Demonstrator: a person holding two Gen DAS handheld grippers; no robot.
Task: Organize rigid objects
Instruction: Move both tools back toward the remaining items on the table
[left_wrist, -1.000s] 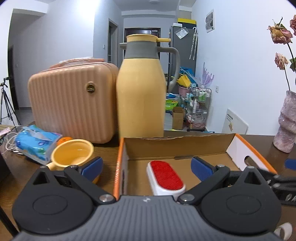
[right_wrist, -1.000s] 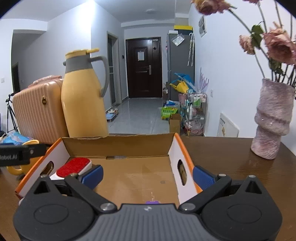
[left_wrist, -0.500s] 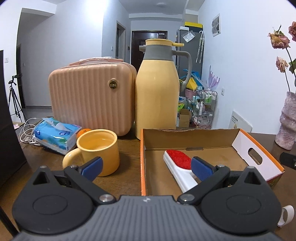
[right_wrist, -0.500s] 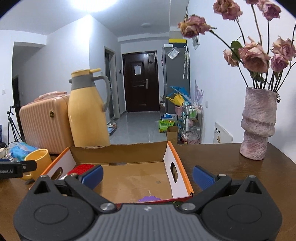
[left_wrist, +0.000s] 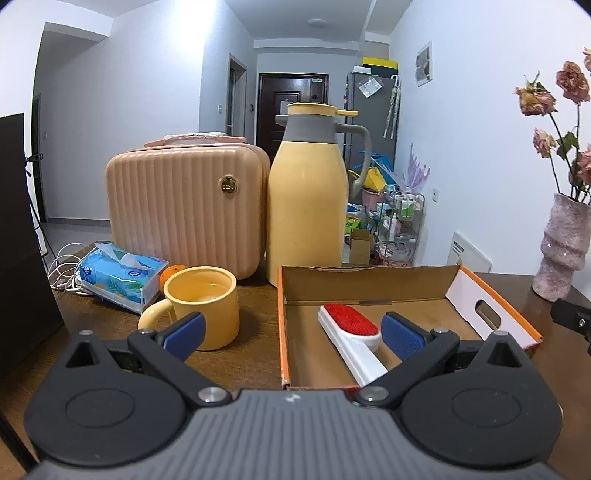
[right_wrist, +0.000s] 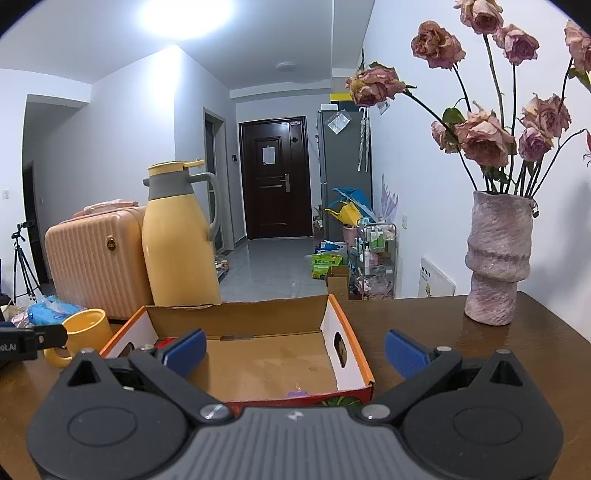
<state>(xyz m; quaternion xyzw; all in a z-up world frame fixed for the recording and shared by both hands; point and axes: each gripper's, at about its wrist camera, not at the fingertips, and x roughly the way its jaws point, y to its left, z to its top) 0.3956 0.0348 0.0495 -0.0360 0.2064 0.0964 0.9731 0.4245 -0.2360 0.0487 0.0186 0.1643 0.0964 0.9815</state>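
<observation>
Cardboard box (left_wrist: 369, 284), bristly red-white brush (left_wrist: 351, 334)

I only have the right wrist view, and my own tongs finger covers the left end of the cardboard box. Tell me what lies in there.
Observer: A lint brush lies on the floor of the cardboard box, red pad toward the far wall, white handle toward the near edge.
Operator: Now report what sits behind the yellow mug.
Observer: A small orange, just behind the yellow mug, beside the tissue pack and in front of the suitcase.
Operator: Give me the state of the left tongs.
Observer: The left tongs are open and hold nothing; one finger shows in front of the mug, the other over the box.
</observation>
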